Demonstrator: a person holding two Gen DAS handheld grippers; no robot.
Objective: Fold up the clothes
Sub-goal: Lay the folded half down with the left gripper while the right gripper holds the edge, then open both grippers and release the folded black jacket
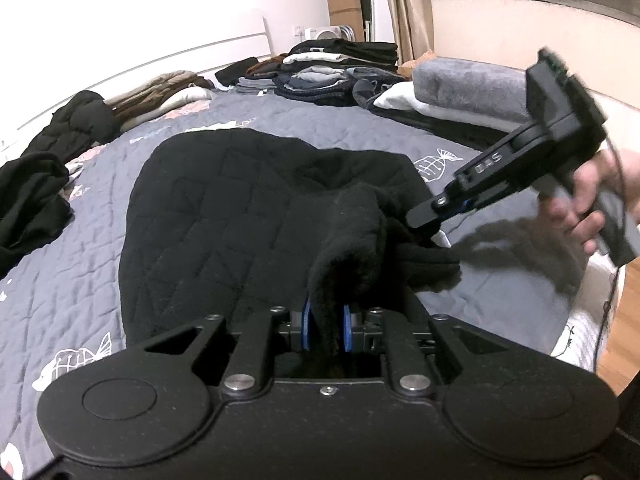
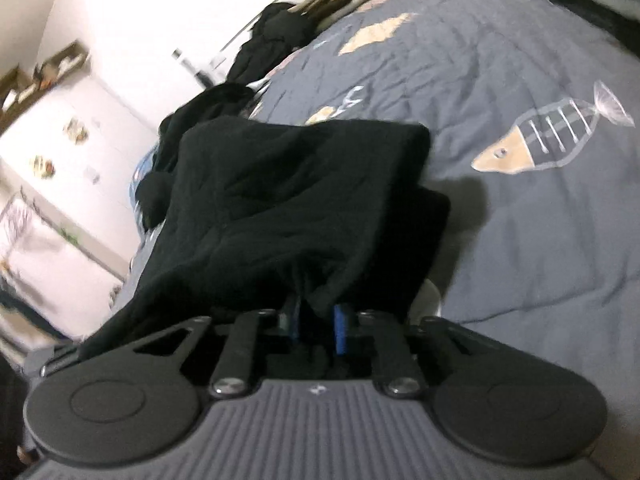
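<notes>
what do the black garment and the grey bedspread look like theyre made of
Black garment: looks like a soft, matte fleece or plush knit. The edge pinched in the left hand-held gripper is fuzzy, and stitched diamond lines suggest quilting.

Grey bedspread: probably quilted cotton or a similar woven fabric, matte, with puckered stitch lines and printed fish-skeleton motifs. Exact fibres cannot be told.

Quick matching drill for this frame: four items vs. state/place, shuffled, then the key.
Items:
1. left claw
2. black quilted garment
3. stack of folded clothes
4. grey quilt

States/places:
A. printed with fish-skeleton motifs
B. piled at the far end of the bed
C. shut on a fold of black fabric
D. spread on the bed, near edge lifted

Pairs: 1-C, 2-D, 3-B, 4-A
</notes>
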